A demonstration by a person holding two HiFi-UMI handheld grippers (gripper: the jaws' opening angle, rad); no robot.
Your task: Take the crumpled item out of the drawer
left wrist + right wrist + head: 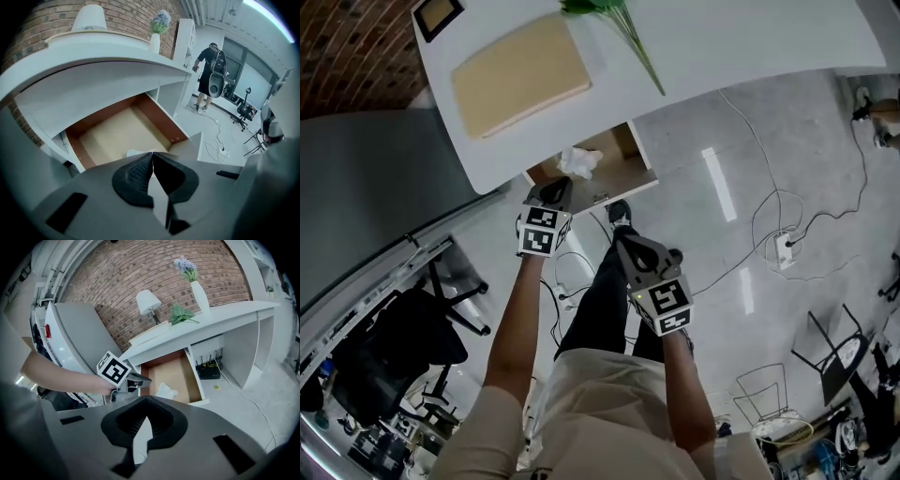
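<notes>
The white desk's wooden drawer (pixel 619 150) stands pulled out. A crumpled white item (pixel 579 161) lies inside it near the front. My left gripper (pixel 555 189) hovers just in front of the drawer, jaws shut and empty. In the left gripper view, the left gripper (pixel 152 154) points into the drawer (pixel 117 131), and a corner of the crumpled item (pixel 133 152) peeks over the fingertips. My right gripper (pixel 623 247) hangs back over the floor, also shut and holding nothing. The right gripper view shows the right gripper (pixel 147 400), with the left gripper (pixel 139 379) beside the crumpled item (pixel 166 391).
On the desk top (pixel 722 47) lie a cream pad (pixel 520 75) and green leaves (pixel 609 14); a lamp (pixel 147 301) and a vase (pixel 200 296) stand there too. Cables and a power strip (pixel 785 248) cross the floor. A grey panel (pixel 366 187) flanks the desk. A person (pixel 208 75) stands far off.
</notes>
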